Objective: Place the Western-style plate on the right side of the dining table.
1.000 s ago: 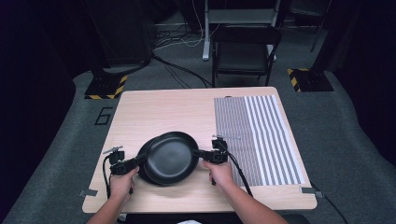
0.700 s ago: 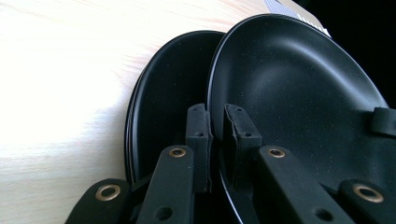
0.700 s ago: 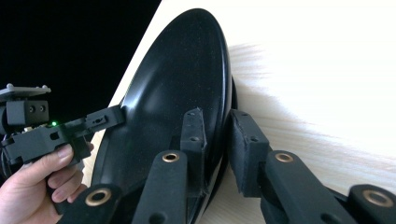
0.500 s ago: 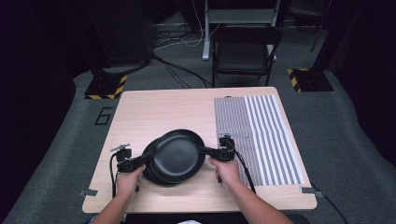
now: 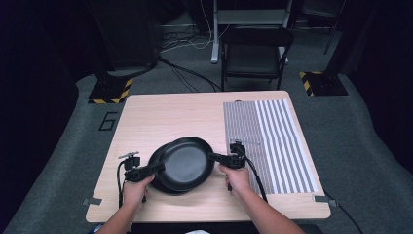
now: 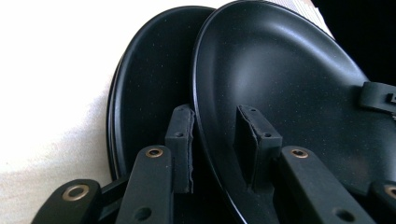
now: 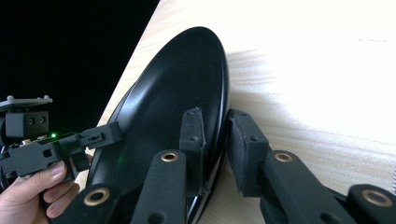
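**Operator:** High view gives me two round black non-stick plates near the front edge of the light wooden table (image 5: 160, 112), the upper black plate (image 5: 187, 163) overlapping the lower black plate (image 5: 157, 170), which sticks out toward the table's left edge.

**Observer:** And the tongs?

**Operator:** My left gripper (image 5: 152, 169) sits at the plates' left rim. Its jaws have just been opening; in the left gripper view the upper plate's rim (image 6: 205, 140) runs between the pads with a gap either side, so that one is released.

**Observer:** The right?

**Operator:** My right gripper (image 5: 214, 157) is clenched on the upper plate's right rim, just beside the grey striped cloth (image 5: 272, 141). In the right gripper view its pads (image 7: 194, 140) pinch that edge.
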Available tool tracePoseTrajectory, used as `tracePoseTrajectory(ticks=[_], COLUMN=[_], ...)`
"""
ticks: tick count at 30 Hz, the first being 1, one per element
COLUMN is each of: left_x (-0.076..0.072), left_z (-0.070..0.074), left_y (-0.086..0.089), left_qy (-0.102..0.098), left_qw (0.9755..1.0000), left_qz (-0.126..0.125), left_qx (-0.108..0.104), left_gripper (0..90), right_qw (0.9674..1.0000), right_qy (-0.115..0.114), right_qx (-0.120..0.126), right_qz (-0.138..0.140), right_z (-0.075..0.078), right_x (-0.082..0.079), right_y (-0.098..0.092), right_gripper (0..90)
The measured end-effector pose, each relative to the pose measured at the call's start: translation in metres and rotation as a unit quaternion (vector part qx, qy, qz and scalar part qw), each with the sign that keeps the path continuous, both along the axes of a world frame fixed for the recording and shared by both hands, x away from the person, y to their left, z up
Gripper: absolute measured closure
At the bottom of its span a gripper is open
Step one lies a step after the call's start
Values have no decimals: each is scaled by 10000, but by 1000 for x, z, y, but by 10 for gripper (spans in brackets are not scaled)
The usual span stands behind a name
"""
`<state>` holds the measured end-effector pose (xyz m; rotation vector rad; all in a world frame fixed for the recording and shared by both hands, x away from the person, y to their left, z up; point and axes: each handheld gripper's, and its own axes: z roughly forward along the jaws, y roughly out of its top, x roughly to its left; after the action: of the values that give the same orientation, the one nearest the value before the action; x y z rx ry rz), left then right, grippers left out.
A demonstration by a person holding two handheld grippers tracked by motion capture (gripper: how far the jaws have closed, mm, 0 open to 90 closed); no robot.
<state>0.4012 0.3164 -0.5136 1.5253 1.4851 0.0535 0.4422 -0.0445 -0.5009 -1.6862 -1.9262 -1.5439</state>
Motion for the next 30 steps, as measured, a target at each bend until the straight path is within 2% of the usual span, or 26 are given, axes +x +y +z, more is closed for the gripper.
tracePoseTrajectory(ticks=[2, 7, 12, 15, 16, 19, 20, 23, 24, 30], left_x=[-1, -2, -2, -3, -2, -2, -1, 0, 0, 3], left_z=[-1, -1, -4, -5, -5, -4, -3, 0, 5, 13], left_y=[1, 3, 4, 6, 6, 6, 6, 6, 5, 1], left_qy=[31, 51, 129, 81, 81, 90, 111, 63, -37, -67], left_qw=[10000, 10000, 9995, 9991, 9990, 9990, 9988, 9988, 9989, 9995], left_qz=[12, -32, 101, 154, 174, 176, 169, 173, 169, 126], left_qx=[-78, -47, -264, -387, -406, -406, -439, -453, -432, -296], left_gripper=[691, 716, 746, 767, 776, 778, 780, 791, 796, 801], right_qw=[10000, 10000, 10000, 9999, 9996, 9996, 9992, 9992, 9992, 9994], right_qy=[-32, -40, -34, 66, 167, 184, 308, 319, 319, 274], right_qx=[14, 4, 20, 144, 213, 197, 266, 241, 231, 210], right_qz=[-11, -30, -36, 40, 111, 94, 29, -8, -37, -95], right_z=[-1, -1, -1, -1, -1, -2, -1, -1, 0, 6], right_x=[0, 0, -1, 0, 0, 0, 0, -1, -1, -1], right_y=[0, 0, 1, 1, 1, 1, 1, 2, 2, 0], right_gripper=[763, 765, 765, 765, 767, 770, 777, 786, 800, 820])
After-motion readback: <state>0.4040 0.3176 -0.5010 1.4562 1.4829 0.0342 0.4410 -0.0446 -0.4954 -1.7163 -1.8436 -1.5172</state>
